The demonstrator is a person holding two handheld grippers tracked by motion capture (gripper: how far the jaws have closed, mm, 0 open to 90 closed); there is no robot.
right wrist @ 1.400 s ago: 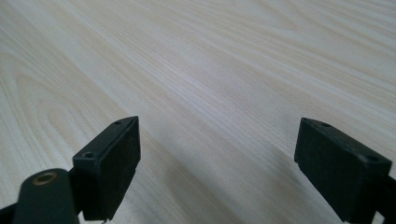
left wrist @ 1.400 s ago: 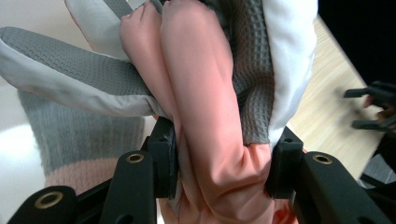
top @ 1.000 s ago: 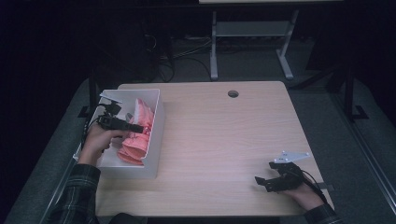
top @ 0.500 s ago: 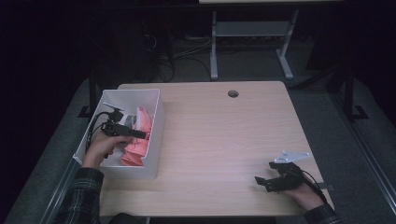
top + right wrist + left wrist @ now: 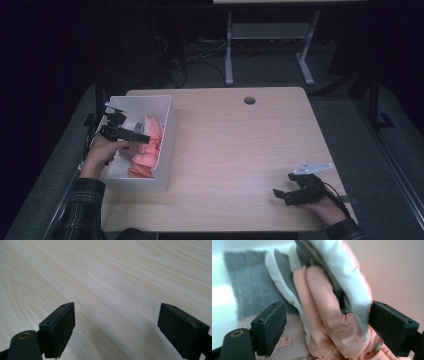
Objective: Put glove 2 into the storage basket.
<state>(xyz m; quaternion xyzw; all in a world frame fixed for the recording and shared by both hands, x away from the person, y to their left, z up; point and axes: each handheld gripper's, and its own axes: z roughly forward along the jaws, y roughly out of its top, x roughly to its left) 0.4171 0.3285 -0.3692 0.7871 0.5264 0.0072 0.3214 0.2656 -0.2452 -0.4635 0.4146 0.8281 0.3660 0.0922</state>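
A white bin stands at the table's left edge with pink clothes heaped inside. My left gripper hovers over that heap, pointing right. In the left gripper view its jaws have just been opening and now stand wide; a pink and pale grey garment lies loosely between the pads, and a grey cloth lies behind. My right gripper rests on the table's near right corner, open, with bare wood between its pads.
The wooden table has a round cable hole near its far edge. A metal stand and cables lie on the dark floor behind. A plaid sleeve comes in at the lower left.
The left gripper dipped a little toward the pink clothes half a second ago and has come back up slightly. The right gripper has not moved.
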